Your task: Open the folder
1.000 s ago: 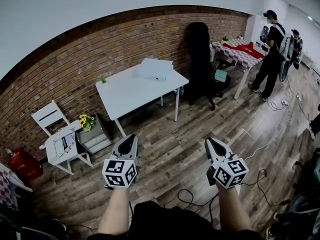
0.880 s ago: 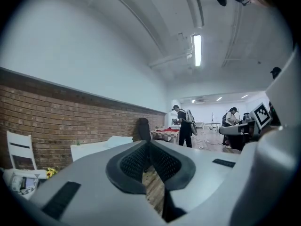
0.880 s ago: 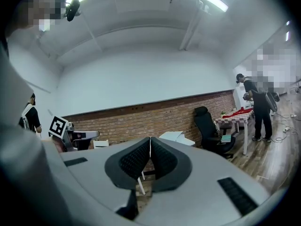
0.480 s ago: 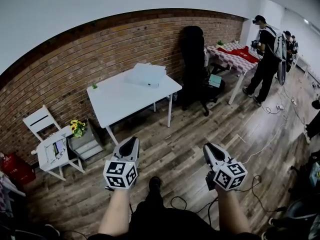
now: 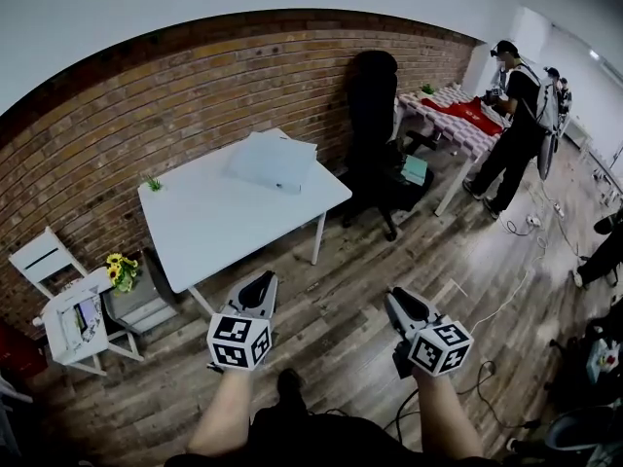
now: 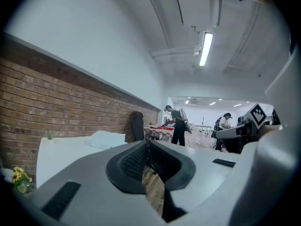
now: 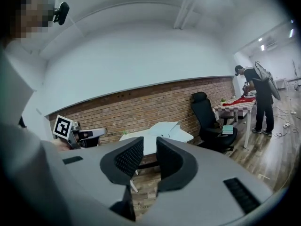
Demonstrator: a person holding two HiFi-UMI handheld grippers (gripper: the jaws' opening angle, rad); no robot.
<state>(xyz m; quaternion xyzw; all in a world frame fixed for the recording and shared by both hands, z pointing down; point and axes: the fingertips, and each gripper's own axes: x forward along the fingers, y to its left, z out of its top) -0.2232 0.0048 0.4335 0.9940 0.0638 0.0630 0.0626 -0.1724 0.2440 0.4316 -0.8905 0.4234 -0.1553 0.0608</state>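
Note:
The white folder (image 5: 273, 161) lies shut at the far right of the white table (image 5: 214, 227), a good way ahead of both grippers. It also shows in the right gripper view as the folder (image 7: 164, 127) and, pale and blurred, in the left gripper view as the folder (image 6: 106, 139). My left gripper (image 5: 261, 282) is held over the wooden floor short of the table's front edge, shut and empty, as the left gripper (image 6: 146, 147) view confirms. My right gripper (image 5: 397, 302) is level with it to the right. The right gripper (image 7: 150, 157) has its jaws opening, with nothing between them.
A black office chair (image 5: 375, 95) stands right of the table against the brick wall. A person (image 5: 511, 125) works at a checked table (image 5: 443, 100) with red cloth. To the left stand a small white chair (image 5: 44, 256), yellow flowers (image 5: 119, 266) and a low stand. Cables (image 5: 526, 227) lie on the floor.
The table and folder have come nearer and shifted left in the head view as the person walked toward them. Both grippers travelled forward with the body.

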